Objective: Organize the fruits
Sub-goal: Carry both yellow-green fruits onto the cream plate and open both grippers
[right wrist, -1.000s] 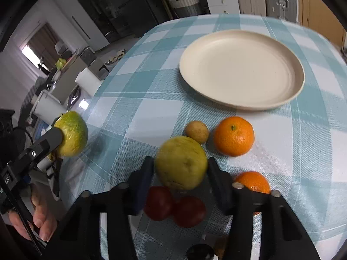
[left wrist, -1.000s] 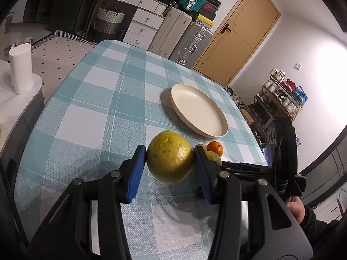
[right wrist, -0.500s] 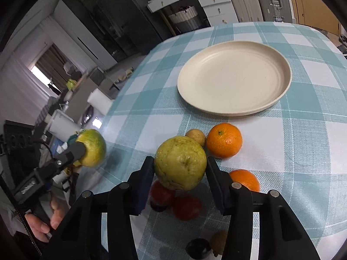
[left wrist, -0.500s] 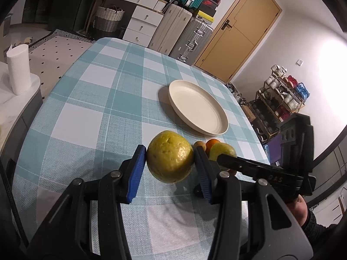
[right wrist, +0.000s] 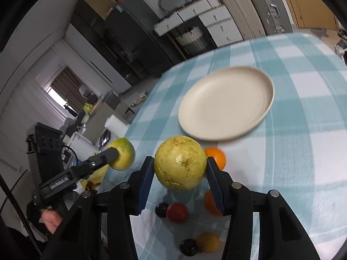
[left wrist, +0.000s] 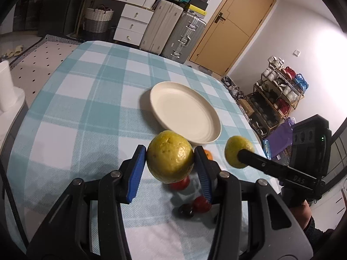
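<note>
Yellow-green fruit in both grippers. Left gripper [left wrist: 170, 169], lower centre of the left wrist view, was clamped on a large yellow-green fruit [left wrist: 170, 159], blue pads [left wrist: 136, 171] pressed to both its sides, fruit lifted clear of the checked tablecloth [left wrist: 86, 108]. Right gripper [right wrist: 180, 179], lower centre of the right wrist view, gripped a second yellow-green fruit [right wrist: 180, 162] the same way, also off the cloth.

Each gripper showed in the other's view: right gripper with its fruit at right of the left wrist view, a hand [left wrist: 305, 212] at lower right under it; left gripper with its fruit at left of the right wrist view, a hand [right wrist: 51, 220] at lower left.

Cream plate [left wrist: 184, 112] sat bare on the cloth, centre of the left wrist view, upper right of centre in the right wrist view, slightly blurred there.

Loose fruit on the cloth, lower part of the right wrist view: orange [right wrist: 215, 157] just below the plate, second orange [right wrist: 209, 203] partly behind the right finger, red fruit [right wrist: 177, 212] touching a dark fruit [right wrist: 161, 209], another dark fruit [right wrist: 188, 247] beside a small yellow fruit [right wrist: 208, 242] near the bottom edge. Left wrist view showed only parts of these under the held fruit.

Background: suitcases [left wrist: 171, 30], white drawers [left wrist: 132, 19], orange door [left wrist: 234, 21] along the top of the left wrist view.
</note>
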### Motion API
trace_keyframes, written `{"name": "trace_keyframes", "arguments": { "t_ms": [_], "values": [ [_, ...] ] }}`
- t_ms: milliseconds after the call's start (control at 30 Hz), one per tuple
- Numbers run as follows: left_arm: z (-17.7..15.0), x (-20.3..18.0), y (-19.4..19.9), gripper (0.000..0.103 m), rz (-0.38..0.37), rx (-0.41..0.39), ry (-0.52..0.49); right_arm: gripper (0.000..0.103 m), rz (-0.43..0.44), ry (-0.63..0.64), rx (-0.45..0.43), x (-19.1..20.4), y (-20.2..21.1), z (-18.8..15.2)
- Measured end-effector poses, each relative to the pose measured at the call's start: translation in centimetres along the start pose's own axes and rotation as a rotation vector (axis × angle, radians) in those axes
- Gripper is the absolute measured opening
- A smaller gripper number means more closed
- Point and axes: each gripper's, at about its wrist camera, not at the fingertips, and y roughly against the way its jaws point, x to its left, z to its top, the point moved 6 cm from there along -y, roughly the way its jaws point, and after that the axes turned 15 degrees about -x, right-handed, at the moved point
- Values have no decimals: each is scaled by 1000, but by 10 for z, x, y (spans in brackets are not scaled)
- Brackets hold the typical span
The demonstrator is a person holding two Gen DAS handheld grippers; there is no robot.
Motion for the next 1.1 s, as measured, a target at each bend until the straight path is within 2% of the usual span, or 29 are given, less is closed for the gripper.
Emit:
{"name": "trace_keyframes", "arguments": {
  "t_ms": [333, 533, 733, 900, 1100],
  "values": [
    [44, -30, -54, 43, -29, -2, -48, 49, 35, 82, -104, -9, 2, 60],
    [71, -43, -97, 43, -47, 9, -63, 49, 29, 145, -105, -24, -24, 88],
    [85, -43, -144, 43, -65, 49, -40, 49, 1, 192, -103, -44, -54, 103],
    [91, -39, -180, 43, -50, 74, -56, 49, -34, 194, -80, -63, -80, 105],
    [89, -33, -216, 43, -48, 110, -49, 49, -67, 200, -42, -81, -109, 106]
  ]
}}
